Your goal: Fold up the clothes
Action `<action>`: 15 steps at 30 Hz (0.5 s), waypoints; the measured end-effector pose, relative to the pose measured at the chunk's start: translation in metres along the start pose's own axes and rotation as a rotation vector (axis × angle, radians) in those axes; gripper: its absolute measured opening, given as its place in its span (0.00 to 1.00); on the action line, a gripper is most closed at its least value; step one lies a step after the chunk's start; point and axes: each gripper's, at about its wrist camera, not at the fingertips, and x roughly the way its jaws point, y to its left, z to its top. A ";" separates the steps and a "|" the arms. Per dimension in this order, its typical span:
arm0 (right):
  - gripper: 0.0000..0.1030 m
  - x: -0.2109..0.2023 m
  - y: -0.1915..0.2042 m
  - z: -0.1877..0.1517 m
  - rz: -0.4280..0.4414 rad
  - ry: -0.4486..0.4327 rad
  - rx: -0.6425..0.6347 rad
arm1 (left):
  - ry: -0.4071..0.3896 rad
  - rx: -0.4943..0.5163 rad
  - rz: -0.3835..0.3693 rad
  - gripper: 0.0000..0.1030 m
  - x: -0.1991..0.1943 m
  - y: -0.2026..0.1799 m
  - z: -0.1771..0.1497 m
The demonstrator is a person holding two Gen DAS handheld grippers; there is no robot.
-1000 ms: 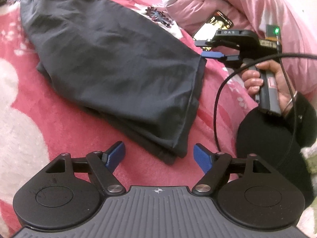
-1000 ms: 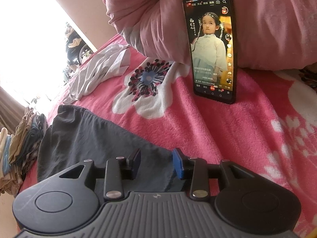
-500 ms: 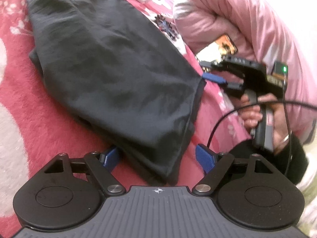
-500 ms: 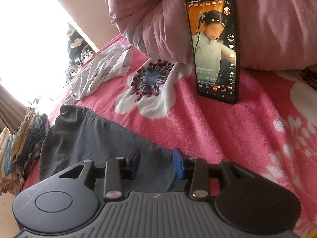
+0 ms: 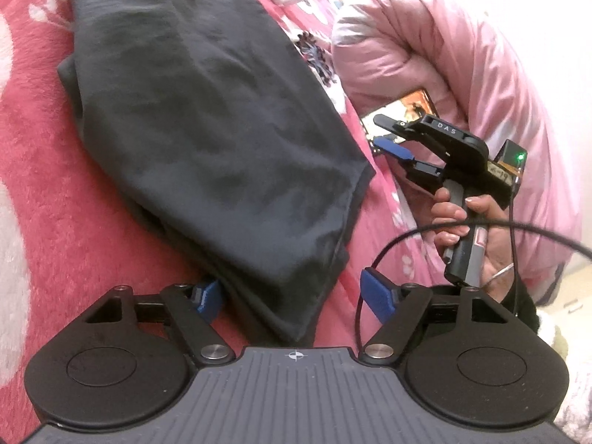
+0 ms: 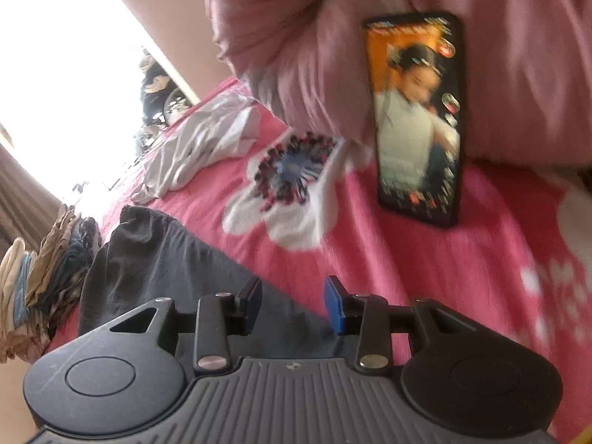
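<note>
A dark grey garment (image 5: 207, 118) lies folded lengthwise on the pink flowered blanket (image 5: 40, 170). Its near hem corner sits between the blue pads of my left gripper (image 5: 292, 296), which is open around it. My right gripper (image 5: 392, 144) shows in the left wrist view, held in a hand above the blanket just right of the garment's far hem corner, jaws apart. In the right wrist view the right gripper (image 6: 292, 303) is open over the garment's edge (image 6: 155, 255), gripping nothing.
A phone (image 6: 418, 122) with a lit screen leans against a pink quilt (image 6: 518, 55). A light grey garment (image 6: 199, 148) lies crumpled farther back. A stack of folded clothes (image 6: 40, 281) stands at the left. A black cable (image 5: 425, 236) loops from the right gripper.
My left gripper has moved forward, so the garment's near hem corner now lies between its pads. The right gripper has shifted slightly; its jaws stay apart.
</note>
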 end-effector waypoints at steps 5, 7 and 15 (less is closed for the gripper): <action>0.41 0.019 0.004 0.009 0.034 0.064 -0.087 | -0.002 0.015 0.015 0.69 0.001 -0.002 0.001; 0.41 0.029 0.006 0.012 0.050 0.106 -0.131 | -0.003 0.010 0.016 0.67 0.002 -0.001 0.001; 0.41 0.069 0.008 0.027 0.115 0.262 -0.232 | -0.012 -0.010 0.021 0.54 0.000 0.006 0.001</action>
